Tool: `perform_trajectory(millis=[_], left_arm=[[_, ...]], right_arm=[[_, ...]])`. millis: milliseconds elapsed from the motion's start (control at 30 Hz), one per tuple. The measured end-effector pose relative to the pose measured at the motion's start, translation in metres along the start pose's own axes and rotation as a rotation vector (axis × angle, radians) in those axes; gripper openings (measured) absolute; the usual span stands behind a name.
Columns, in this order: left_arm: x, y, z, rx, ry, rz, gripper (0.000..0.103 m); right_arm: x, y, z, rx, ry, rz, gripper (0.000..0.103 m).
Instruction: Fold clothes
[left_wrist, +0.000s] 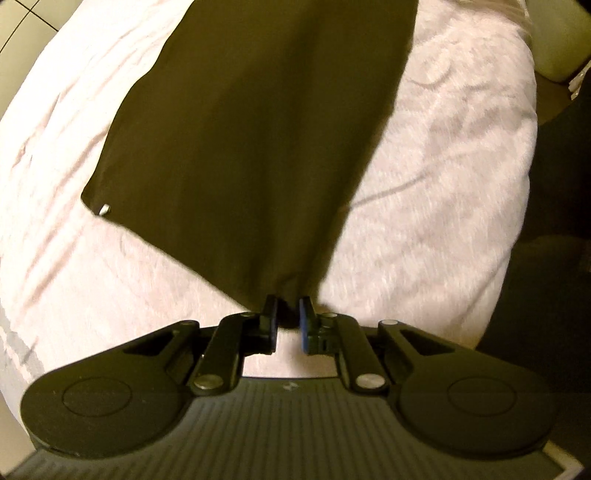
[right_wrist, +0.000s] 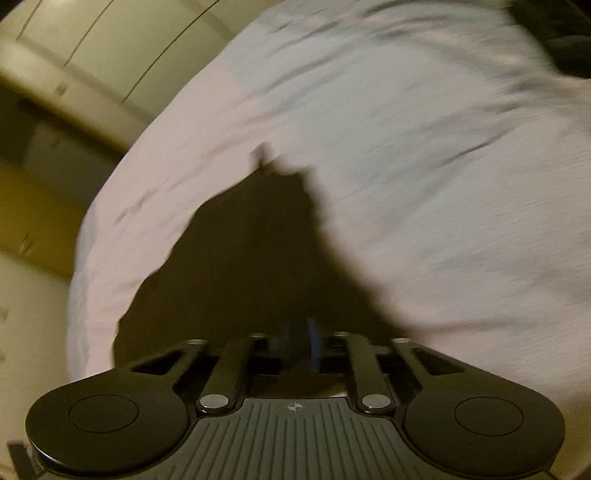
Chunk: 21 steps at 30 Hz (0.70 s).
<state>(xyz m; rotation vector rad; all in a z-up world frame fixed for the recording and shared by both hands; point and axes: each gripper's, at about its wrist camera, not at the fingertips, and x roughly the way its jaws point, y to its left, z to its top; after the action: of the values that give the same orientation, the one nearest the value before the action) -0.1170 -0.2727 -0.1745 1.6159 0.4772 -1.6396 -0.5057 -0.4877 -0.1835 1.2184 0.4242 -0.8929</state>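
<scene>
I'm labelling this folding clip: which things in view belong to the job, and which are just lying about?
Job:
- dark olive cloth garment
- left gripper, pinching its corner
- right gripper, over the garment

Lying about:
- pale pink fluffy bedcover
- cream tiled floor

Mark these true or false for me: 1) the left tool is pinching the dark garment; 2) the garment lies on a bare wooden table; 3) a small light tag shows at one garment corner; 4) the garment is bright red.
1) True: the left tool grips a bunched edge of the dark olive-brown cloth garment.
2) False: it lies on a pale pink, wrinkled bed cover.
3) True: a small light tag sits at the corner left in the left wrist view.
4) False: it is dark olive-brown.
</scene>
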Motion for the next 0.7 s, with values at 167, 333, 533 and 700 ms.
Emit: perform_trajectory(millis=[167,333,533,700], left_arm=[[0.003,0.012,-0.037,0.009,-0.029,-0.019,0.009],[-0.011,0.037,-0.079,0.076,-0.087,-0.011,0.009],[-0.020,0.075,-0.111,0.016,-0.152,-0.012,0.011],[-0.037,0.087,-0.099,0.030,-0.238,-0.012,0.015]], right_arm=[[0.055,0.016,-0.032,0.072,0.057,-0.046,0.050],[0.054,0.022,-0.078,0.157,0.054,-0.282,0.050],[0.012,0.071,-0.126,0.202,-0.039,-0.405,0.058],[-0.009,0.124,-0.150,0.139,-0.016,-0.430,0.080]])
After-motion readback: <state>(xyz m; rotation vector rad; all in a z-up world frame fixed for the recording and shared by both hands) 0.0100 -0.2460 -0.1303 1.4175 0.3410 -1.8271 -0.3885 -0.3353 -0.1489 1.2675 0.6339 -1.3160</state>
